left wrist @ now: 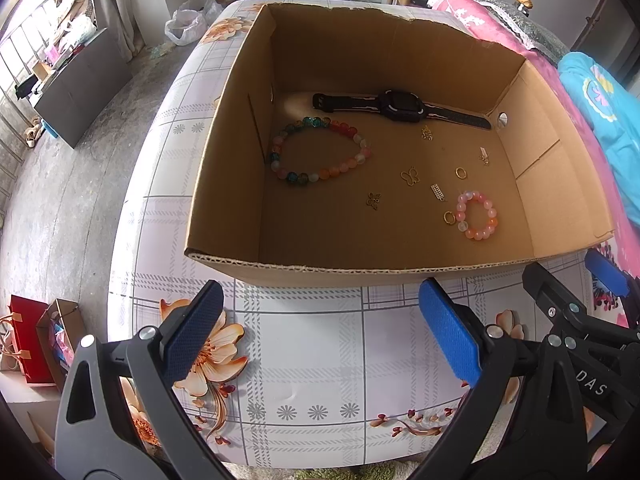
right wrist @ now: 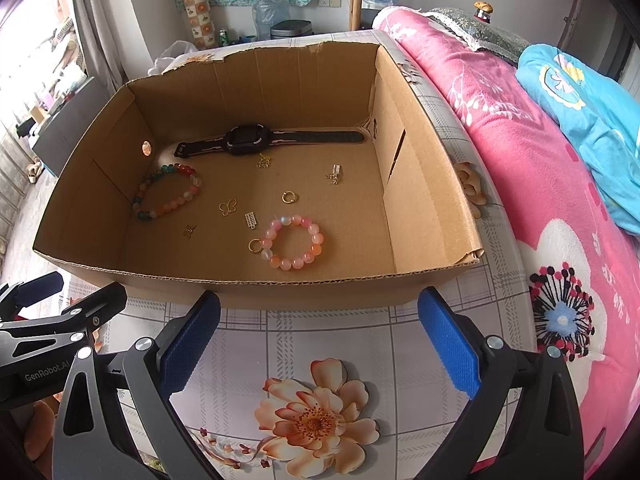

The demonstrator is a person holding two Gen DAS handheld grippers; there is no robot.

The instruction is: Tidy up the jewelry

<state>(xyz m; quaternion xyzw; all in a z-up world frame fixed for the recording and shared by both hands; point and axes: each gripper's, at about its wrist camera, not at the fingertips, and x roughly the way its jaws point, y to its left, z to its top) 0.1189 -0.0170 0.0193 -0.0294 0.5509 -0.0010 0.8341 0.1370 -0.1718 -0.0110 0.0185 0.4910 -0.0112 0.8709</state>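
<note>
An open cardboard box point(left wrist: 224, 184) point(right wrist: 432, 184) sits on the flowered table. On its floor lie a black watch point(left wrist: 400, 107) point(right wrist: 248, 140), a large multicolour bead bracelet point(left wrist: 320, 152) point(right wrist: 168, 192), a small pink bead bracelet point(left wrist: 478, 216) point(right wrist: 294, 242), gold rings point(left wrist: 449, 217) point(right wrist: 289, 197) and several small gold charms point(left wrist: 410, 176) point(right wrist: 228, 206). My left gripper point(left wrist: 320, 332) hovers open over the table in front of the box. My right gripper point(right wrist: 320, 336) is open too, just to the right of the left one, also short of the box.
A pink flowered blanket point(right wrist: 540, 184) and a blue pillow point(right wrist: 592, 120) lie to the right of the table. On the floor to the left stand a red bag point(left wrist: 28, 340) and a grey cabinet point(left wrist: 80, 80). Bare tablecloth point(right wrist: 320, 344) lies under both grippers.
</note>
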